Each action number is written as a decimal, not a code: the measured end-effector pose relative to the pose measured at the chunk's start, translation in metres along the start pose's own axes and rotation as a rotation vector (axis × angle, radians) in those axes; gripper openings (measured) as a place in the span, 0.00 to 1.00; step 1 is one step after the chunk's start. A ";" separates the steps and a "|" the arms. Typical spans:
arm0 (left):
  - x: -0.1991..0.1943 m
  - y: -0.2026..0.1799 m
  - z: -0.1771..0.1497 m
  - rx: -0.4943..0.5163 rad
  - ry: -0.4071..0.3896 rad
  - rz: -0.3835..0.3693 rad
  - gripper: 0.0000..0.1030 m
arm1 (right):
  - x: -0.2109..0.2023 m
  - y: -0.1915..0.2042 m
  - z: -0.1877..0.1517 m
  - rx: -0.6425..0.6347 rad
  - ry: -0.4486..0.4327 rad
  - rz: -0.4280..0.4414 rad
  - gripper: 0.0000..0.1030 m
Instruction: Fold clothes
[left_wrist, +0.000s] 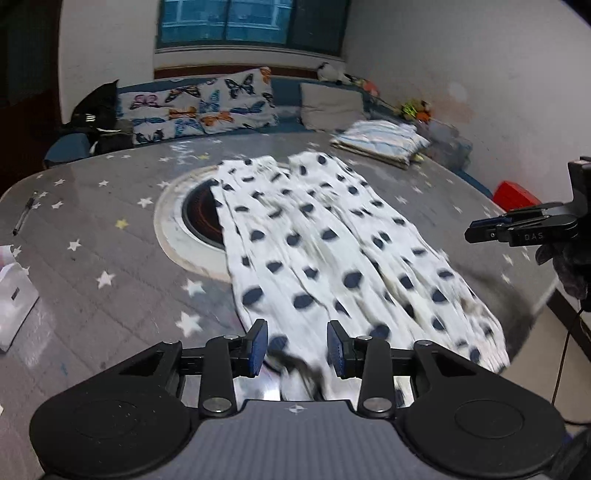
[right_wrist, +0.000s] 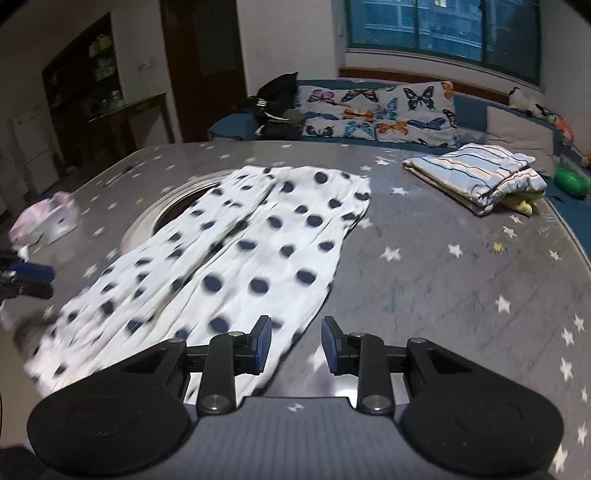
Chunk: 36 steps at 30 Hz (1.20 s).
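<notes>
1. Right now my left gripper (left_wrist: 297, 345) hangs just above the near end of the polka-dot trousers (left_wrist: 332, 254), jaws parted, with cloth showing in the gap but neither blue pad pressing on it, so I read it as released
2. My right gripper (right_wrist: 296, 345) is likewise unclenched, sitting over the near right-hand edge of the trousers; between its pads I see mostly bare star-print tablecloth (right_wrist: 443, 280), and nothing is held
3. The trousers lie flat along the tablecloth, both legs side by side and running away from me, the near end reaching the table's near edge
4. The left leg of the trousers partly covers the round inset hob (left_wrist: 199, 218) in the middle of the table
5. Left of the trousers lie a pen (left_wrist: 24, 216) and a white box (left_wrist: 14, 299)
6. Beyond the trousers, to their right, a striped garment (right_wrist: 480, 177) sits already folded, so I judge one piece finished
7. Farther behind the trousers are the butterfly cushions (left_wrist: 199, 107)
8. My judgement: the trousers are only spread out and smoothed; no fold across them shows, so bringing the legs together and folding lengthwise are left
</notes>
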<state>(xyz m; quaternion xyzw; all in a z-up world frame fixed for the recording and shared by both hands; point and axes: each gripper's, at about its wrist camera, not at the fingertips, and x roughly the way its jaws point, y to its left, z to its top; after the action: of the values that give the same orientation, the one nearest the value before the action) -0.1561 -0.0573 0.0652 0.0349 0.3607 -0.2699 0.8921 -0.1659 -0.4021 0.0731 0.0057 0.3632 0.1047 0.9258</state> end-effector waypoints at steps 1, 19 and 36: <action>0.004 0.003 0.004 -0.006 -0.003 0.007 0.37 | 0.006 -0.003 0.006 0.005 -0.001 -0.004 0.29; 0.084 0.029 0.048 -0.062 0.038 0.008 0.43 | 0.135 -0.062 0.112 0.053 0.023 -0.089 0.35; 0.128 0.050 0.073 -0.101 0.096 0.029 0.47 | 0.238 -0.120 0.159 0.223 0.042 -0.011 0.35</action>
<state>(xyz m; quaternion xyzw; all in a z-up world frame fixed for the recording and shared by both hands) -0.0083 -0.0919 0.0275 0.0081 0.4155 -0.2365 0.8783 0.1341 -0.4624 0.0198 0.1044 0.3921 0.0589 0.9121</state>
